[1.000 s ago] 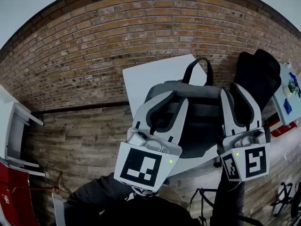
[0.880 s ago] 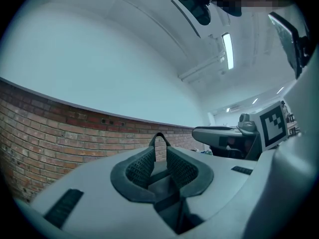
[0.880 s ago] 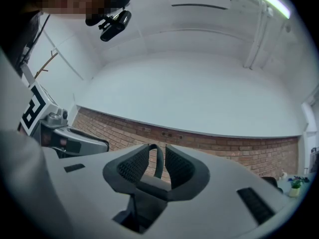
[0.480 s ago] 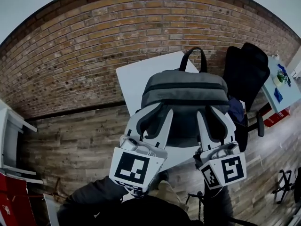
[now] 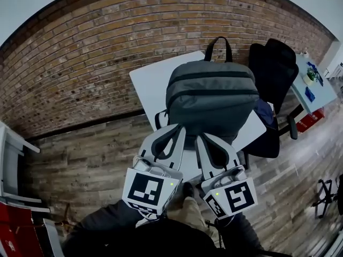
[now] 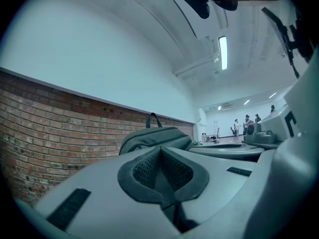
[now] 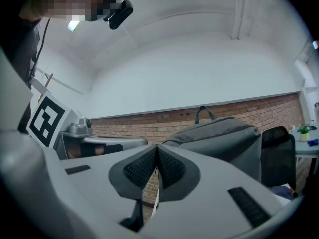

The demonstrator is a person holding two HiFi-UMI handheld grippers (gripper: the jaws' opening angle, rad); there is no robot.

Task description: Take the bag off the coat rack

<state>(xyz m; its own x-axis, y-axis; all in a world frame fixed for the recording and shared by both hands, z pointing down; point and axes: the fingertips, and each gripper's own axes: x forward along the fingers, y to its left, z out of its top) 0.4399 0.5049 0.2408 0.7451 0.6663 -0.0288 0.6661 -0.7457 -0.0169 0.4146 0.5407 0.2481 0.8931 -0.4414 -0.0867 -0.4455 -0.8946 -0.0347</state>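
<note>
We see the grey backpack (image 5: 211, 98) lying on the white table (image 5: 146, 87) in front of the brick wall (image 5: 80, 63), with its carry handle (image 5: 217, 44) on the far side from us. No coat rack shows in any view, so we judge that the bag is already off it. The left gripper (image 5: 178, 131) and the right gripper (image 5: 202, 139) are near the closer end of the backpack, and the gripper views show them apart from it. The jaws of both have just been closing and are now pressed together with nothing between them. The danger we see is for the bag. Its closer end seems to lie near the table edge, so a careless push from a gripper could slide it over the edge to the floor. A black chair (image 5: 273, 68) stands near on the right, and a wide swing of the right gripper could hit it.
</note>
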